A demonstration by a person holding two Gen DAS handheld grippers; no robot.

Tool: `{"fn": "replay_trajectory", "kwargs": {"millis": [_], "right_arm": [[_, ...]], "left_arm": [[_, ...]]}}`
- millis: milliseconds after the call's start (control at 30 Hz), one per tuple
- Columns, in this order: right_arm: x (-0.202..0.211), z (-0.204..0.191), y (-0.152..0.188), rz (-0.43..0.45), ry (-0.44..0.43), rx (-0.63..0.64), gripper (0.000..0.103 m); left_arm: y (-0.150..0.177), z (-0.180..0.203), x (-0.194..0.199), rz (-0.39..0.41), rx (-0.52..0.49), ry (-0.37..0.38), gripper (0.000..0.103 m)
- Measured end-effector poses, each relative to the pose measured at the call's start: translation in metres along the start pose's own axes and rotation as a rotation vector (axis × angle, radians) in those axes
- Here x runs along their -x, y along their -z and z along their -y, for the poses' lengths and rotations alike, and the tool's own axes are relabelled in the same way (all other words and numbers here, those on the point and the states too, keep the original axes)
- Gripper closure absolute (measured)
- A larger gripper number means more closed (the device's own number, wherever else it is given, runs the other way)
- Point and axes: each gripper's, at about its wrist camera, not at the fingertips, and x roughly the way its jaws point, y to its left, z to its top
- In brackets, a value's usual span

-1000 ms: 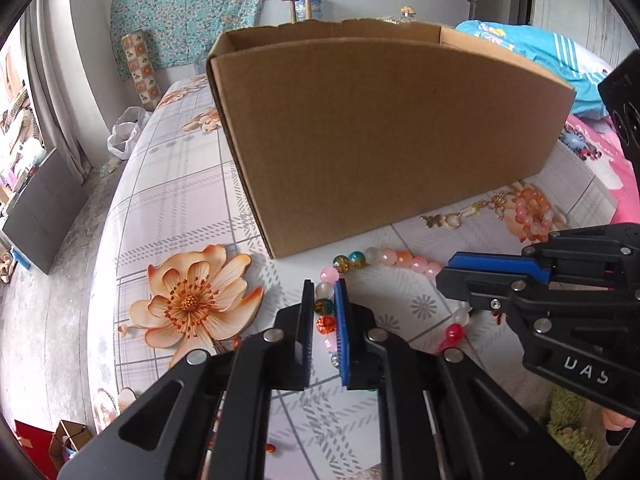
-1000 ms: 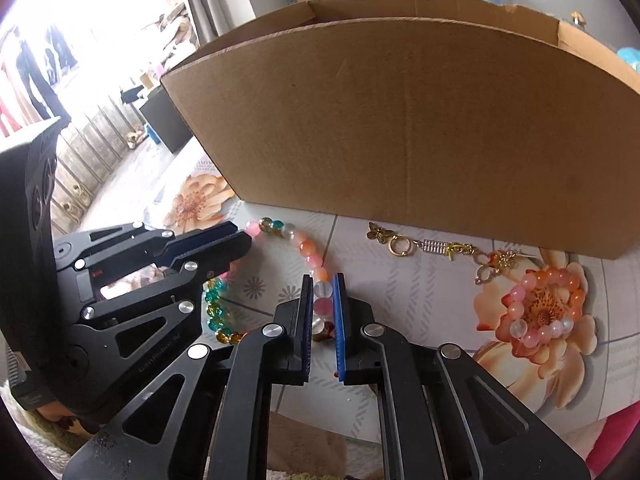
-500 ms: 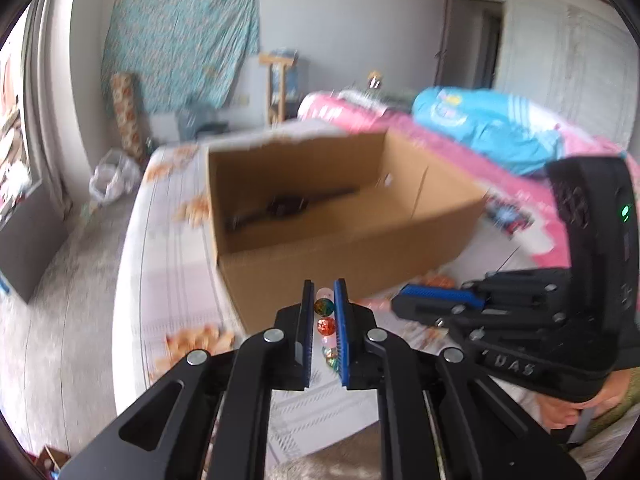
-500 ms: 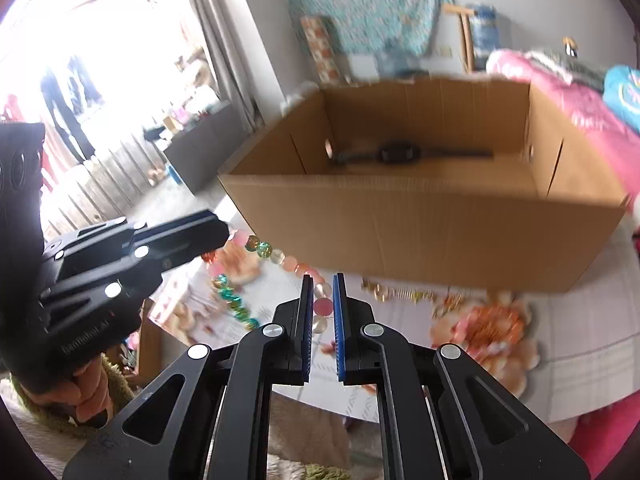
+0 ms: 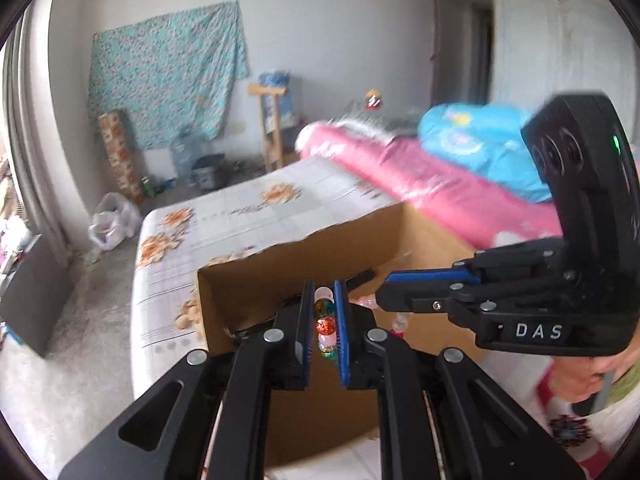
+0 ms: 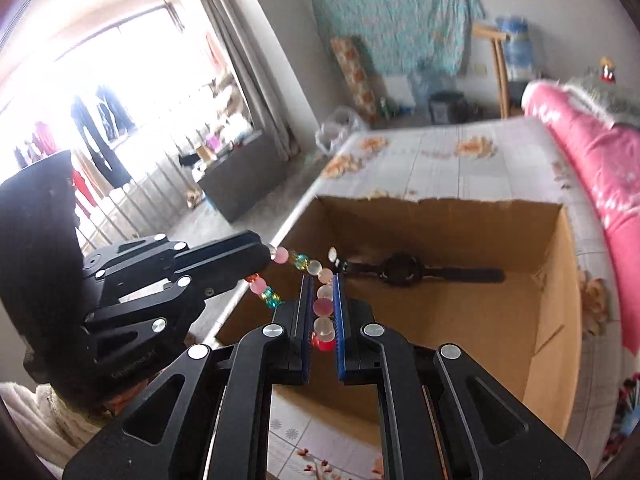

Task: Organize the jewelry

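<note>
Home bedroom: bed with floral sheet (image 5: 248, 216) center frame, pink quilt (image 5: 440, 188) at right, teal cloth (image 5: 164, 80) hung on wall upper left, curtained window (image 6: 132, 80) at left.

Pink, teal, amber, red and milky-white beads (image 6: 322, 306) hang over a plain brown box (image 6: 556, 320) holding a black watch (image 6: 404, 271), on a white, orange-flowered cloth (image 6: 460, 160).
</note>
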Motion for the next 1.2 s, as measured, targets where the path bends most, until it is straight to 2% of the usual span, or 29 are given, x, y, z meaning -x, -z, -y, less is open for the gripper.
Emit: {"fn": "replay_trajectory", "kwargs": {"millis": [100,233,300,400,433,500,633,767,867,933,967,1033,1100,1200], "right_arm": [[-0.042,0.014,-0.004,-0.155,-0.004,-0.034,0.095],[-0.076,0.023,0.012,-0.296,-0.006,-0.046,0.095],[-0.091,0.026,0.014,-0.355,-0.012,-0.072,0.092],[-0.103,0.028,0.015,-0.424,-0.023,-0.11,0.087],[-0.106,0.03,0.013,-0.429,-0.022,-0.118,0.084],[-0.103,0.033,0.011,-0.402,-0.004,-0.124,0.08],[-0.087,0.038,0.007,-0.307,0.011,-0.126,0.079],[-0.048,0.036,0.012,-0.173,0.021,-0.119,0.075],[-0.004,0.033,0.032,-0.029,0.023,-0.114,0.071],[0.027,0.031,0.054,0.068,0.002,-0.095,0.062],[0.042,0.028,0.067,0.114,-0.004,-0.073,0.054],[0.06,0.023,0.088,0.148,0.024,-0.041,0.051],[0.071,0.02,0.105,0.135,0.049,-0.032,0.051],[0.072,0.021,0.132,0.085,0.035,-0.09,0.051]], "left_arm": [[0.01,-0.009,-0.025,-0.081,0.019,-0.018,0.094],[0.03,-0.015,-0.051,-0.188,0.023,-0.025,0.093],[0.037,-0.017,-0.062,-0.231,0.004,-0.057,0.093],[0.043,-0.019,-0.067,-0.245,-0.022,-0.079,0.092],[0.045,-0.02,-0.067,-0.238,-0.025,-0.086,0.089],[0.047,-0.023,-0.063,-0.21,-0.021,-0.098,0.084],[0.048,-0.027,-0.045,-0.143,-0.008,-0.099,0.083],[0.049,-0.031,-0.013,-0.03,0.028,-0.077,0.079],[0.059,-0.032,0.018,0.066,0.068,0.003,0.075],[0.071,-0.03,0.035,0.12,0.089,0.089,0.071],[0.081,-0.026,0.045,0.15,0.092,0.151,0.071],[0.093,-0.019,0.055,0.17,0.09,0.209,0.067],[0.109,-0.008,0.06,0.149,0.081,0.255,0.066],[0.132,0.01,0.051,0.081,0.067,0.246,0.065]]}}
